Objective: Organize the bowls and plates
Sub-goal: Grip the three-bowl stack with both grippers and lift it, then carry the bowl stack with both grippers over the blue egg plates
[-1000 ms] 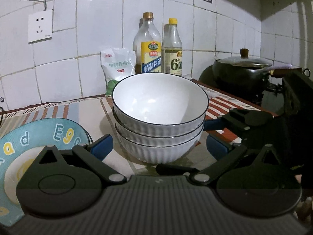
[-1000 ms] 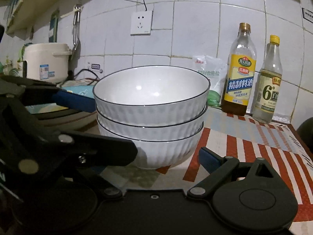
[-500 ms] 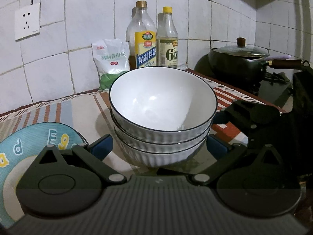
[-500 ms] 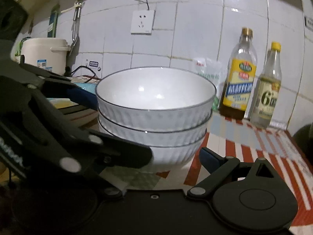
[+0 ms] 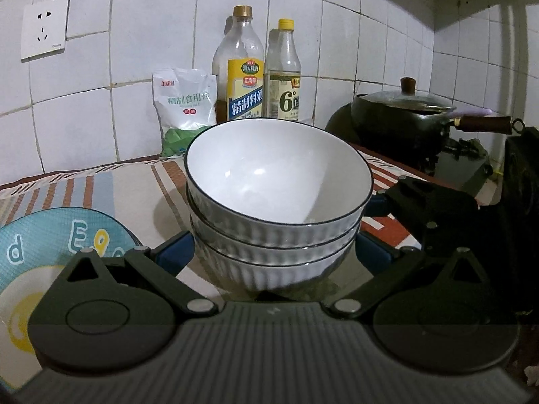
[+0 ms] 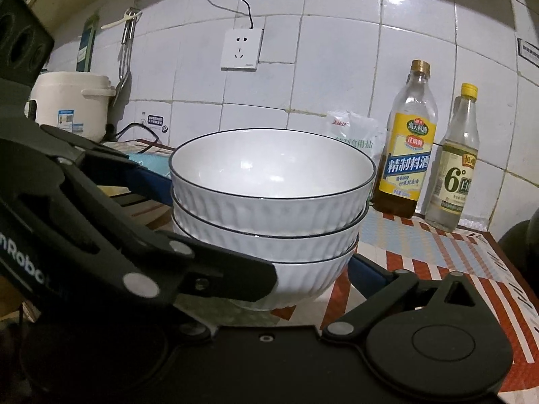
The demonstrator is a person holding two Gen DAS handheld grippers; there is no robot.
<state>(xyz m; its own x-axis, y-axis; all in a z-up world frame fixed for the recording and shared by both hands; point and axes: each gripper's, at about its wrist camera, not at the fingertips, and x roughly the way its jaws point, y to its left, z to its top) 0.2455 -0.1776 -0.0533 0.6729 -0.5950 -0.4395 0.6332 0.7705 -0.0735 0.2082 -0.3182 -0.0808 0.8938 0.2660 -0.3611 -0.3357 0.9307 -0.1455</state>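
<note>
Although the tiled wall [image 5: 141,67] fills most of both views, what matters sits on the striped mat [image 6: 434,245]: a stack of three white bowls [image 5: 276,208] with dark rims, nested upright. Against the frames from a second ago, the stack looks closer and larger in my left wrist view, and the two bottles behind it have slid further right. My left gripper [image 5: 274,256] has its blue fingers spread, one on each side of the lowest bowl; whether the pads actually touch it I cannot tell. My right gripper [image 6: 279,266] is also spread wide around the stack, but its left finger is hidden behind the left gripper's black body, which now covers more of that view than before. The black wok [image 5: 404,124] with its glass lid sits at the right, its handle partly lost in shadow. A blue plate [image 5: 50,245] with lettering is cut off at the left edge, below the gripper. The rice cooker [image 6: 70,104] stands far left in the right wrist view. The cooking wine bottle [image 5: 244,77], the vinegar bottle [image 5: 284,80] and the salt bag [image 5: 185,107] line the wall
</note>
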